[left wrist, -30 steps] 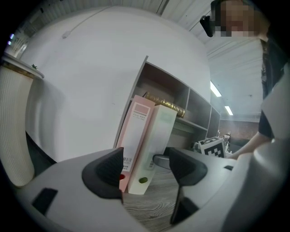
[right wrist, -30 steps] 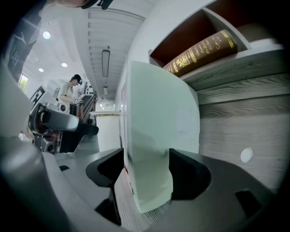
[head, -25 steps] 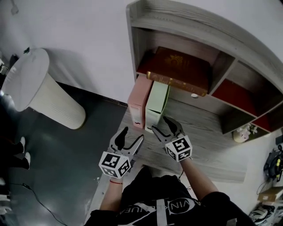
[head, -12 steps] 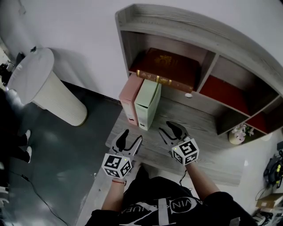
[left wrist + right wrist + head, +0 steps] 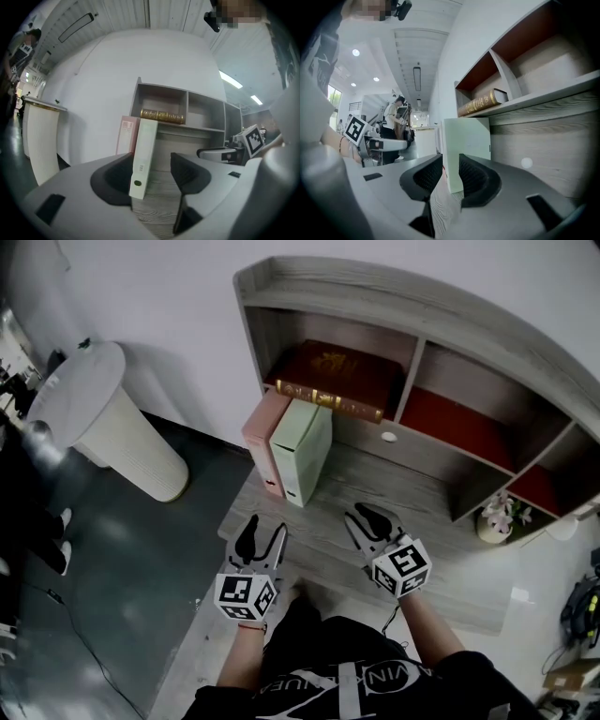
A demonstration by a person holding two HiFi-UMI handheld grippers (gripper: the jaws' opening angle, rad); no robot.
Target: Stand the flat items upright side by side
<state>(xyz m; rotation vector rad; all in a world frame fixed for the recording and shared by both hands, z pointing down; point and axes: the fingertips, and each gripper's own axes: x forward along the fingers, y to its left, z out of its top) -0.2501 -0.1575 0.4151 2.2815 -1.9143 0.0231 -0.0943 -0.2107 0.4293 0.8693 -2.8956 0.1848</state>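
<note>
Green binder (image 5: 302, 451) stood upright on desk (image 5: 422, 521), long axis vertical, spine toward person, close beside pink binder (image 5: 262, 439) under shelf (image 5: 375, 298) left end. Both grippers farther back from binders than a second earlier. Left gripper (image 5: 263, 532) jaws apart, empty, just narrowing. Right gripper (image 5: 362, 518) jaws nearly together, empty, just closing.

The person is holding both forearms out in front. The left gripper (image 5: 264, 529) and right gripper (image 5: 365, 517) are pointing roughly level, their jaws just closing on nothing, the right's gap narrower.
</note>
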